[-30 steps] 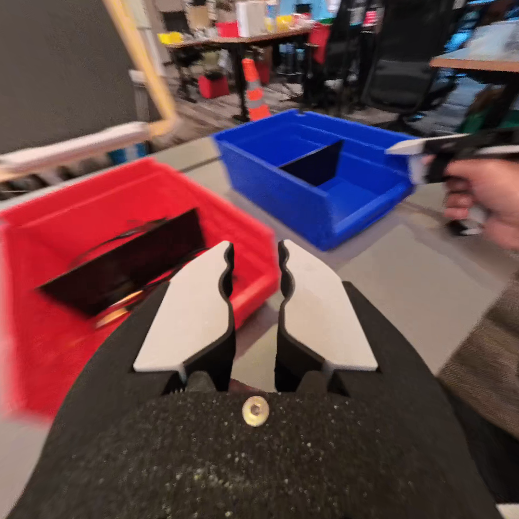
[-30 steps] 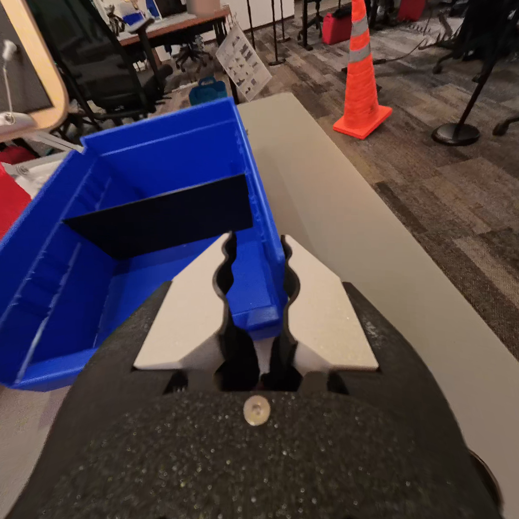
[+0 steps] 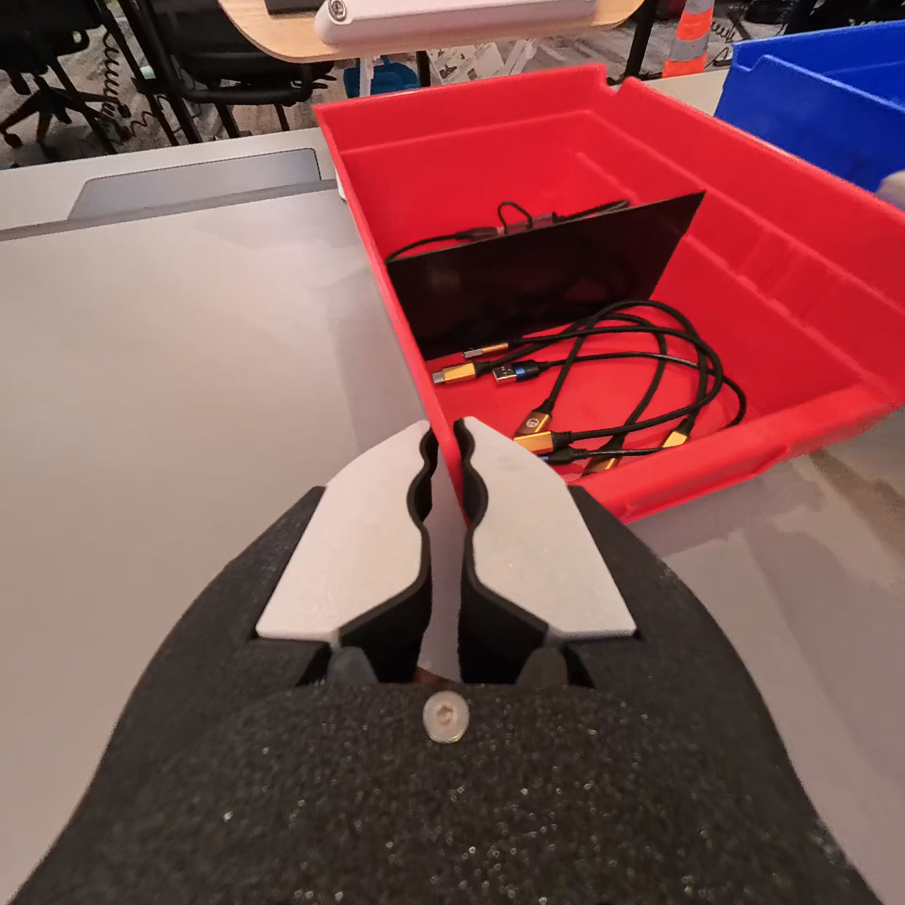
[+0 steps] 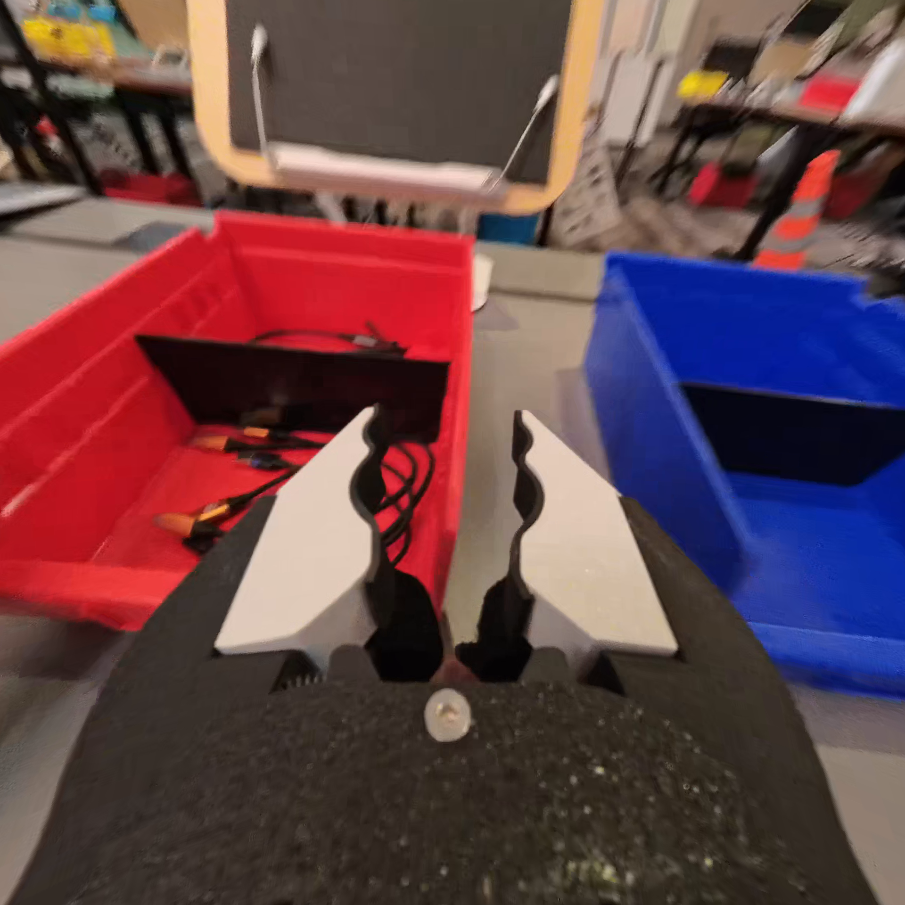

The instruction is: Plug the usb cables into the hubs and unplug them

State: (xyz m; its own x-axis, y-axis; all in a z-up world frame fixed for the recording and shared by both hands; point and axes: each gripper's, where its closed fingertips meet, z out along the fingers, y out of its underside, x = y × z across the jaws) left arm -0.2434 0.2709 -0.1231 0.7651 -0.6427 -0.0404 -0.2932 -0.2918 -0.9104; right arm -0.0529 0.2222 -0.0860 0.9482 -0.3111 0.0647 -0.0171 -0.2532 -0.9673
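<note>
A red bin (image 3: 489,98) stands on the grey table (image 3: 171,392), with a black divider (image 3: 538,284) across it. Black cables with gold plugs (image 3: 636,392) lie in its near half, and another cable lies behind the divider. My left gripper (image 3: 443,426) has its fingers almost together and holds nothing I can see. Its tips are at the bin's left wall near the front corner. My right gripper (image 4: 445,416) is open and empty above the table. It points at the gap between the red bin (image 4: 343,235) and a blue bin (image 4: 661,440), nearest the red bin's right wall and the cables (image 4: 406,489).
The blue bin has a dark divider (image 4: 793,431) and looks empty; its corner also shows in the left wrist view (image 3: 808,98). A dark board in a wooden frame (image 4: 392,73) stands behind the table. An orange cone (image 4: 803,215) and office chairs (image 3: 73,59) stand on the floor beyond.
My left gripper has swung to the red bin's front-left corner and its fingers have narrowed. My right gripper has pulled back from the blue bin, turned left and opened wider.
</note>
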